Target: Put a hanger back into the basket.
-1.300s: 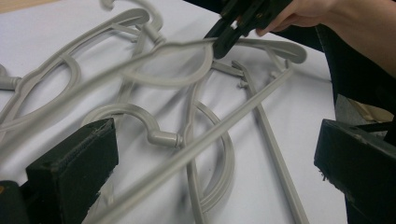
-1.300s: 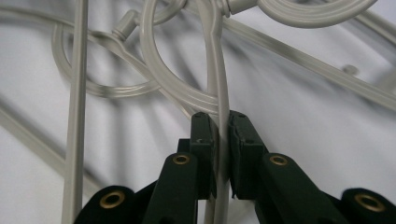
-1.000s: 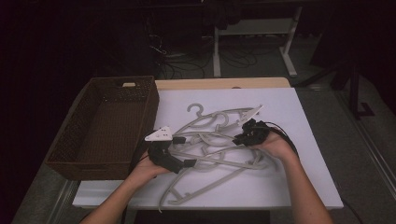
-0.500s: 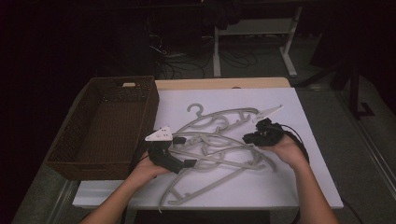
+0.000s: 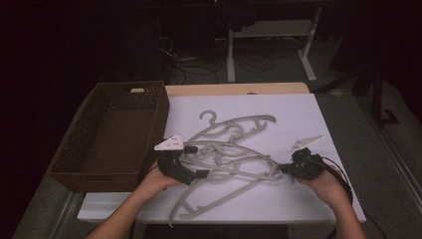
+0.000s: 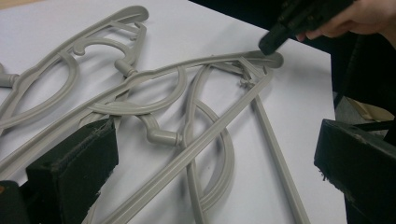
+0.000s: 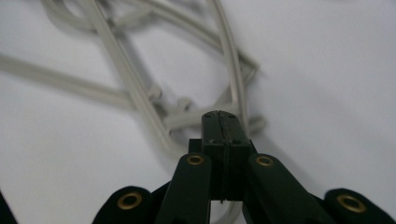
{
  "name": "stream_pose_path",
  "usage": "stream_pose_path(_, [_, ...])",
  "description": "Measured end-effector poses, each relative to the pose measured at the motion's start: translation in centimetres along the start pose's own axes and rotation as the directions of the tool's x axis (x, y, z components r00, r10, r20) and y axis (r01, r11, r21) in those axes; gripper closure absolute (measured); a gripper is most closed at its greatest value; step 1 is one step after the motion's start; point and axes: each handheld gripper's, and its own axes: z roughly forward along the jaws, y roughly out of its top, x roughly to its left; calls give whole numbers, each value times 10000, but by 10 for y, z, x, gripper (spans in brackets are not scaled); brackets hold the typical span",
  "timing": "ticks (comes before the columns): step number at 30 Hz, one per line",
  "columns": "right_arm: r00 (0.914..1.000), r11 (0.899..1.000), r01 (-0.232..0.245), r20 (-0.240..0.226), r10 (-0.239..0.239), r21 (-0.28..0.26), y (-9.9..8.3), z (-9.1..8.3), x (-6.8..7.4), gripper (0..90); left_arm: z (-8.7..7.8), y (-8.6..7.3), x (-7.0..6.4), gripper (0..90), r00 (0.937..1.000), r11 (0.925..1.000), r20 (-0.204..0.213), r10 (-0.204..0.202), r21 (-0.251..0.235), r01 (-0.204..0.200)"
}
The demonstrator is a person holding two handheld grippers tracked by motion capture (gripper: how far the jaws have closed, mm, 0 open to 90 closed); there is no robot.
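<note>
Hangers [image 5: 234, 159] lie tangled at the table's [image 5: 298, 109] centre. Left gripper [image 5: 191, 162], at nine o'clock, gapes wide over them. Right gripper [image 5: 287, 169], at three o'clock, has its jaws pressed together at one hanger's tip.

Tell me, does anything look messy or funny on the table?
Yes. The grey hangers lie in a tangled heap on the white table, crossing over each other, while the wicker basket beside them sits empty.
</note>
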Motion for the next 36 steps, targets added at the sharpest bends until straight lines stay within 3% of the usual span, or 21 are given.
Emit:
stream_pose_path(5, [9997, 9989, -215, 105, 211, 415, -11, 1, 8, 891, 0, 0, 1, 0, 10000, 10000, -22, -9, 13, 9])
stream_pose_path(9, [9973, 9950, -257, 714, 189, 962, -11, 6, 5, 891, 1, 0, 0, 0, 10000, 10000, -13, 24, 33, -24])
stream_pose_path(14, [9928, 9934, -298, 1186, 165, 1105, -9, 8, -2, 891, 1, -1, 1, 0, 10000, 10000, -23, 20, 51, -20])
stream_pose_path(25, [9710, 9919, -584, 2374, 302, 1129, 6, 17, -41, 892, 3, -1, 1, 0, 10000, 9999, -18, 56, 146, -56])
stream_pose_path(32, [9488, 9912, -719, 3140, 336, 1112, 22, 31, -65, 892, 4, -1, 1, 0, 10000, 9998, -52, 81, 185, -80])
stream_pose_path(36, [9454, 9926, -921, 3200, 623, 788, 31, 38, -79, 892, 4, -1, 1, 0, 10000, 9998, -50, 86, 203, -85])
